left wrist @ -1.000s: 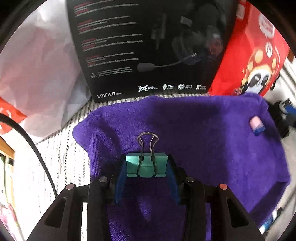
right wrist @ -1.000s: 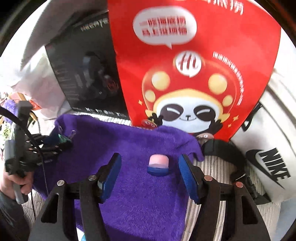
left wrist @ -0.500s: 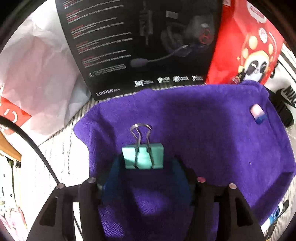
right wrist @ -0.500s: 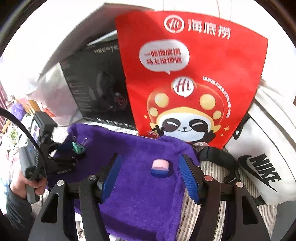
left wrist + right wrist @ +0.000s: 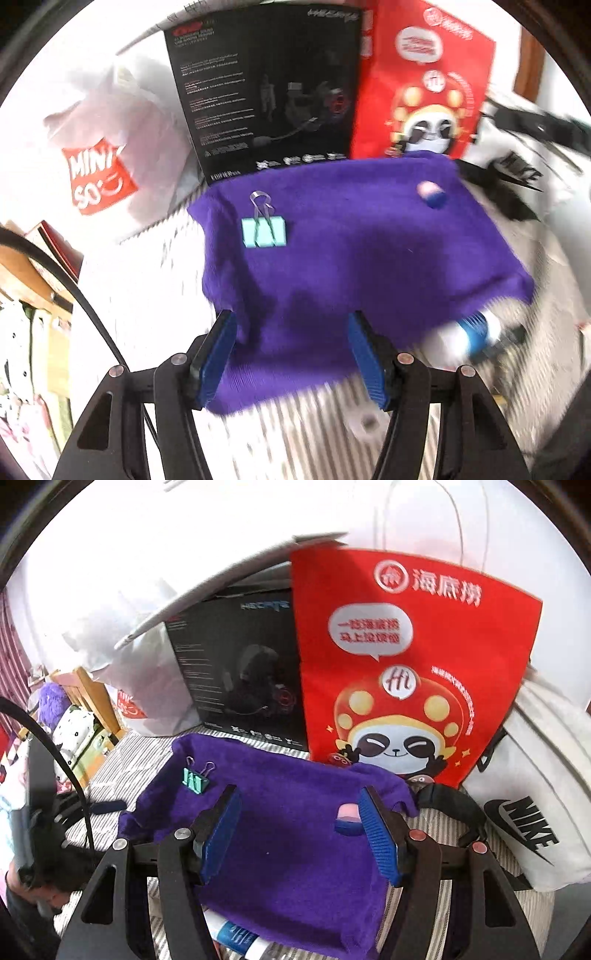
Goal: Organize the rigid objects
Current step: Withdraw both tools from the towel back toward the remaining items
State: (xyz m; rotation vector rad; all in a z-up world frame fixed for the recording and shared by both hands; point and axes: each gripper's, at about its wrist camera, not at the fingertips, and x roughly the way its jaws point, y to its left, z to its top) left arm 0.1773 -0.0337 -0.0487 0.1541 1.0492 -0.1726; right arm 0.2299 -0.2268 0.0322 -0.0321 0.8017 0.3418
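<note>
A teal binder clip [image 5: 264,232] lies on the purple cloth [image 5: 351,258] near its far left corner; it also shows in the right wrist view [image 5: 195,778]. A pink and blue eraser [image 5: 430,193] lies near the cloth's far right corner, and in the right wrist view [image 5: 347,818] it sits just left of the right fingertip. My left gripper [image 5: 291,332] is open and empty, well back from the clip. My right gripper [image 5: 299,805] is open and empty above the cloth [image 5: 288,834].
A black headset box [image 5: 266,92] and a red panda bag [image 5: 424,85] stand behind the cloth. A white Miniso bag [image 5: 103,147] is at the left, a white Nike bag [image 5: 524,812] at the right. A blue and white tube [image 5: 469,332] lies at the cloth's near edge.
My left gripper opened, let go of the binder clip on the cloth and pulled back. My right gripper rose and drew back from the eraser.
</note>
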